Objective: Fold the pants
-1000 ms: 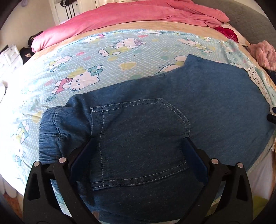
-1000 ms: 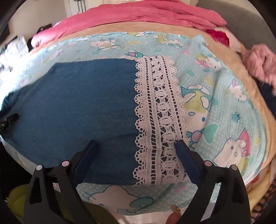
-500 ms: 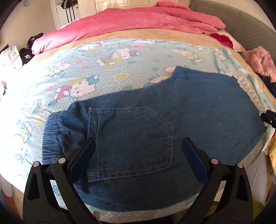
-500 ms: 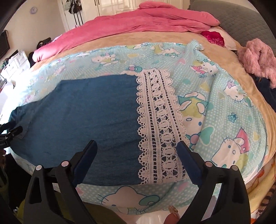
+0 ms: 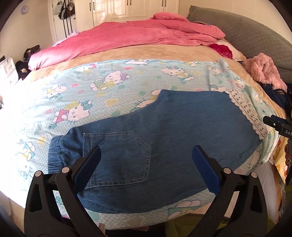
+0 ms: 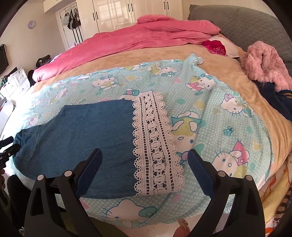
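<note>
Bedroom, bed (image 5: 164,52) under cartoon sheet (image 5: 91,91); denim pants (image 5: 164,136) flat near edge. Left gripper (image 5: 147,155), right gripper (image 6: 145,157) both released, empty. Pants' near edge partly hidden.

Pink duvet (image 5: 127,38), cartoon sheet (image 5: 102,87), fluffy pink garment (image 6: 264,63).

Bed (image 6: 242,102): covered by a tan blanket, with a light-blue cartoon-cat sheet (image 6: 228,131) over its near edge. Far edge: pink duvet (image 5: 131,38), bunched. Right edge: grey quilted headboard (image 6: 242,23). Rear wall: white wardrobe doors (image 6: 127,12) and hanging bags (image 6: 72,18). Left: white drawer unit (image 6: 16,80). Lighting: bright daylight.
</note>
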